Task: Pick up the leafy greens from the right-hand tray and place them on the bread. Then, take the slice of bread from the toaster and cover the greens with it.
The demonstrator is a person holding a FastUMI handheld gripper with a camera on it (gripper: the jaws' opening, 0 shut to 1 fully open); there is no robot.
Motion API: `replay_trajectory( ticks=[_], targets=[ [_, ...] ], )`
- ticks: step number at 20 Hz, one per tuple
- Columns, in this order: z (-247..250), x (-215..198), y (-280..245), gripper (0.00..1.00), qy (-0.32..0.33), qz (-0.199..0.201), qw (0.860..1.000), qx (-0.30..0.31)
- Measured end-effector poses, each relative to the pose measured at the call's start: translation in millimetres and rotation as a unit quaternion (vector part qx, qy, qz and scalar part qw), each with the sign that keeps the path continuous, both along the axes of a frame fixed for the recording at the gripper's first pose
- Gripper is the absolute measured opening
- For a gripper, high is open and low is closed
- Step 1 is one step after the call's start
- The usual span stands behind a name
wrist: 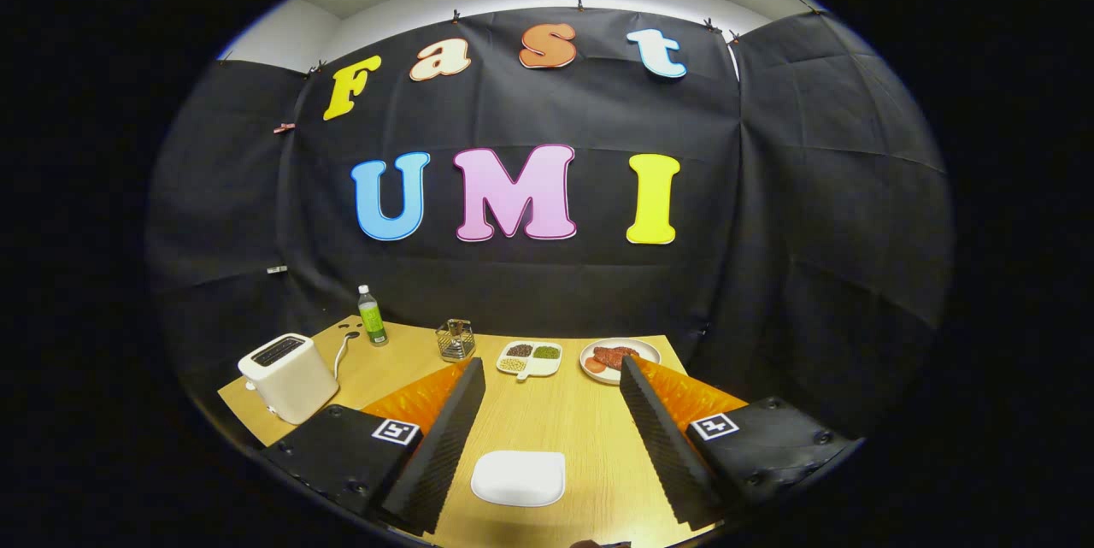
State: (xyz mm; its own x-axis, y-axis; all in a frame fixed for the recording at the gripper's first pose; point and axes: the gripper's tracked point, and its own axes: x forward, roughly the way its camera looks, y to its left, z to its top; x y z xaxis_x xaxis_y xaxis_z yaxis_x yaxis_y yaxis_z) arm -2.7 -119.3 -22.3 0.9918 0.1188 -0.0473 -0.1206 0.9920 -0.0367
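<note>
The gripper [547, 420] hung wide and empty above a bare white plate [519, 478] between its fingers, the toaster [286, 377] stood beyond them, and neither greens nor bread could be made out.

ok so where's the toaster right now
In the gripper view the toaster stands at the table's near-left corner, beyond the open gripper's left finger, with the green bottle behind it.

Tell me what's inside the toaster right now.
The toaster stands left of the open fingers. Its top slot looks dark; no bread pokes out, and anything deeper is hidden.
</note>
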Motion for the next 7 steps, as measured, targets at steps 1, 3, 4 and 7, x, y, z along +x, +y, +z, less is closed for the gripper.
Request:
replay_trajectory(
  ticks=[1, 3, 4, 7],
  targets=[
    [-0.8, 0.6, 0.0, 0.99, -0.001, 0.008, 1.000, 0.004],
    [-4.7, 1.0, 2.8, 0.99, 0.001, 0.023, 1.000, 0.020],
    [-8.9, -0.7, 1.9, 0.99, 0.006, 0.028, 0.999, 0.025],
    [-16.8, -4.2, -2.0, 0.99, 0.005, 0.036, 0.999, 0.028]
  ],
)
